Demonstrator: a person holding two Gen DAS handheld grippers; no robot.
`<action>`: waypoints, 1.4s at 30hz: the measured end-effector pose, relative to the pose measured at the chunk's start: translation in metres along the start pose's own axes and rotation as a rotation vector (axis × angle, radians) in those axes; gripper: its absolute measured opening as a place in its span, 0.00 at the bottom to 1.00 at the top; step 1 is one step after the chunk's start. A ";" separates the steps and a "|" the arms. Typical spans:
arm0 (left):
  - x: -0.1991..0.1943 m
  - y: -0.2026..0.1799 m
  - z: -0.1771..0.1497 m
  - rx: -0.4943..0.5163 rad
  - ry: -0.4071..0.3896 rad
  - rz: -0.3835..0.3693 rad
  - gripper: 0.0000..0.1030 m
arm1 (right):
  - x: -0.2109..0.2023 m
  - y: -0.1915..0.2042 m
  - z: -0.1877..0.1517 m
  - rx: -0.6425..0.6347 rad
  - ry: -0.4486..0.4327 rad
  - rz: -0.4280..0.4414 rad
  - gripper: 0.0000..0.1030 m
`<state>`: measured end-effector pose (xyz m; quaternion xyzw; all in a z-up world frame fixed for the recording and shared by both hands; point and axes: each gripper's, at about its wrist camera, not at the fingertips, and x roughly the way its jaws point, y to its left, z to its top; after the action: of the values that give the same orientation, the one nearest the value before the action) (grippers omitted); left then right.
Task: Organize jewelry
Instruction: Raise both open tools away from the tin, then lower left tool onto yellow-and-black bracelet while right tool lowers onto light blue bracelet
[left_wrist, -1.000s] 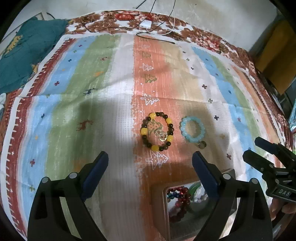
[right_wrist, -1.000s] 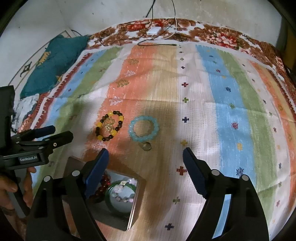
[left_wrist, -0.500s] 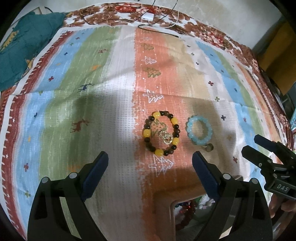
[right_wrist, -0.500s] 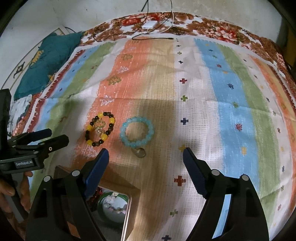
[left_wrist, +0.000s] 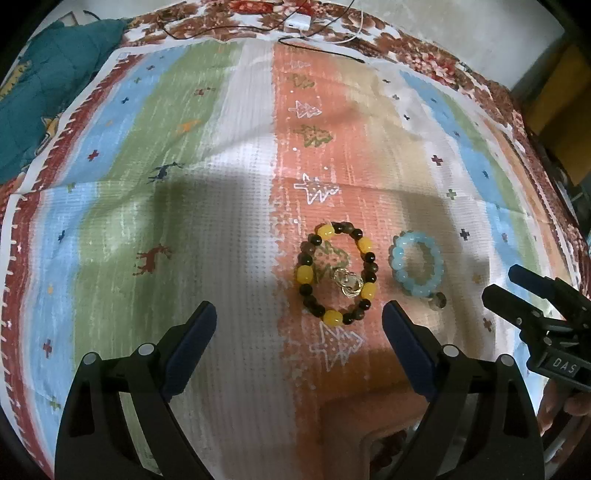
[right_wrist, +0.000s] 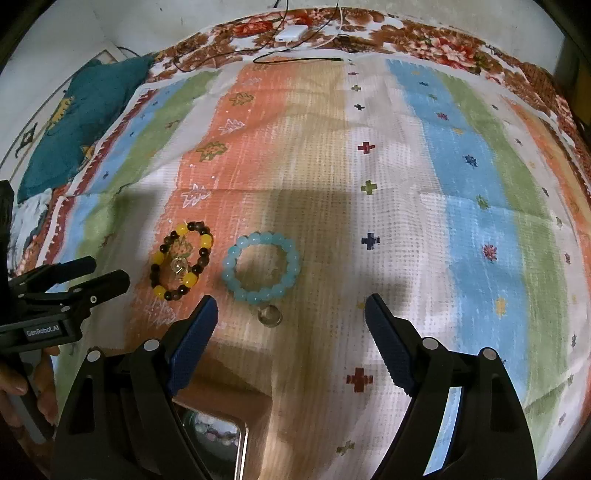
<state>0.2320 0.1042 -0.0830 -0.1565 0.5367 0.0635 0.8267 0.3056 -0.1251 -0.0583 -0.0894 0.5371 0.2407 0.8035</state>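
Both tools (left_wrist: 299, 325) (right_wrist: 291, 319) wide open — empty.

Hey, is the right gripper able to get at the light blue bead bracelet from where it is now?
Probably yes: the right gripper is open, the light blue bead bracelet lies just ahead on the cloth, nothing between them.

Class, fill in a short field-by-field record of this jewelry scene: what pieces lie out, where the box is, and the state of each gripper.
surface: striped cloth
loose piece one: yellow-and-dark bead bracelet, flat on the cloth
loose piece two: light blue bead bracelet, beside it, apart
container: box at the near edge, beads inside
left gripper: open, empty
right gripper: open, empty
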 end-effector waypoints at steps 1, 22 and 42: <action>0.002 0.001 0.001 0.001 0.004 0.003 0.86 | 0.001 0.000 0.001 -0.001 0.001 -0.001 0.80; 0.034 0.004 0.008 0.039 0.062 0.029 0.75 | 0.037 0.000 0.011 -0.031 0.035 -0.068 0.80; 0.051 0.001 0.012 0.132 0.056 0.123 0.59 | 0.065 0.001 0.017 -0.034 0.075 -0.081 0.79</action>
<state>0.2634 0.1056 -0.1250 -0.0704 0.5712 0.0742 0.8144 0.3393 -0.0989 -0.1100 -0.1337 0.5585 0.2136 0.7903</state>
